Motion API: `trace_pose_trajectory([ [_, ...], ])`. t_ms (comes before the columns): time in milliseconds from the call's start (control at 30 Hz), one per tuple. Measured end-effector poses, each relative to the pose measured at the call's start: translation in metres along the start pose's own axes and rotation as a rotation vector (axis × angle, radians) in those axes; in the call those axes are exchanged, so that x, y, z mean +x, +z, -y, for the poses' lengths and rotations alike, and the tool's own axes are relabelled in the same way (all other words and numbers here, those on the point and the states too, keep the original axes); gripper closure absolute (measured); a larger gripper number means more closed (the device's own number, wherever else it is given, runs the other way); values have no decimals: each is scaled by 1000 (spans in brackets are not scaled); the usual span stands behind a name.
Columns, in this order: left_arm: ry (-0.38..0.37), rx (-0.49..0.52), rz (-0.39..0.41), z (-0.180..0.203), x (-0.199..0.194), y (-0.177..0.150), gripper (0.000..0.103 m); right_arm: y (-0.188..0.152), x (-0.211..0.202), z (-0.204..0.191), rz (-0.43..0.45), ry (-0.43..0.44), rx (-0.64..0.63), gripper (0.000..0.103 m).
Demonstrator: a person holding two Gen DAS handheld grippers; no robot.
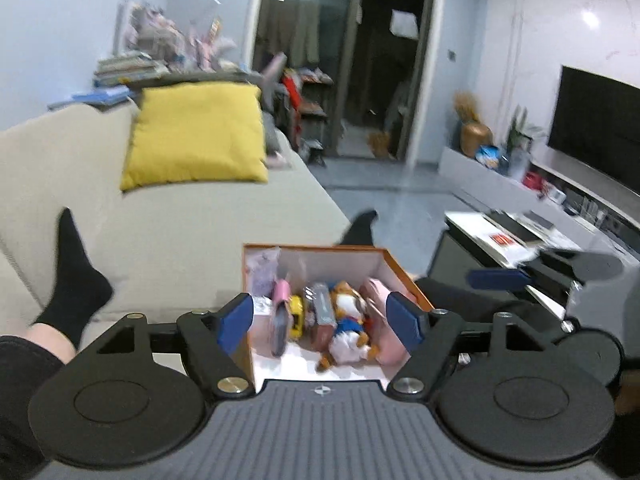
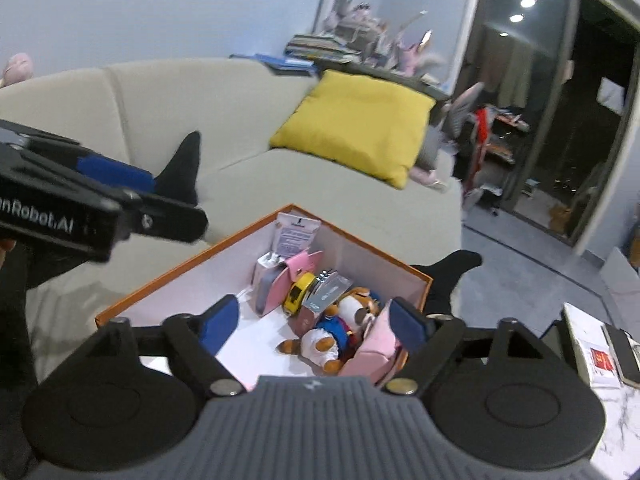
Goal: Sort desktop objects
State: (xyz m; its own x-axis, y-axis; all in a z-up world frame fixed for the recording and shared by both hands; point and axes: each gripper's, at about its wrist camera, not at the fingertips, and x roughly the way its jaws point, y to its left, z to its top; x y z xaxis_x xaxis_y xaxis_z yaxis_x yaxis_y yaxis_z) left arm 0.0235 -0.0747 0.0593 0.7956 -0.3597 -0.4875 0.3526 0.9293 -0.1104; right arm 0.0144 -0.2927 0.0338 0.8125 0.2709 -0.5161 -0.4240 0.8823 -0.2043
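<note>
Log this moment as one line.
left gripper: open, empty | right gripper: open, empty | orange box: holds plush toy

My left tongs (image 1: 326, 324) and right tongs (image 2: 314, 322) both gape wide, empty, angled downward, side by side.

Both wrist views above orange box (image 1: 404, 276)

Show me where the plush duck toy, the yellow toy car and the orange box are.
plush duck toy (image 2: 330, 334), right wrist view, on its blue shirt.
yellow toy car (image 2: 298, 292), right wrist view, on its yellow body.
orange box (image 1: 408, 280), left wrist view, on its right rim.
</note>
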Motion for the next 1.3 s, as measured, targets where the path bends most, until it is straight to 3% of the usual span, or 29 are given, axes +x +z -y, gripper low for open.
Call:
trace_pose_trajectory([
  [233, 146, -25, -3, -1, 5, -23, 14, -21, 13, -8, -47, -102, 140, 12],
  [567, 163, -77, -124, -9, 23, -49, 14, -51, 37, -1, -225, -64, 393, 9],
  [867, 167, -74, -180, -6, 33, -60, 14, -58, 39, -9, -260, -72, 392, 9],
  [1300, 162, -79, -187, -6, 33, -61, 14, -57, 38, -7, -260, -74, 386, 9],
])
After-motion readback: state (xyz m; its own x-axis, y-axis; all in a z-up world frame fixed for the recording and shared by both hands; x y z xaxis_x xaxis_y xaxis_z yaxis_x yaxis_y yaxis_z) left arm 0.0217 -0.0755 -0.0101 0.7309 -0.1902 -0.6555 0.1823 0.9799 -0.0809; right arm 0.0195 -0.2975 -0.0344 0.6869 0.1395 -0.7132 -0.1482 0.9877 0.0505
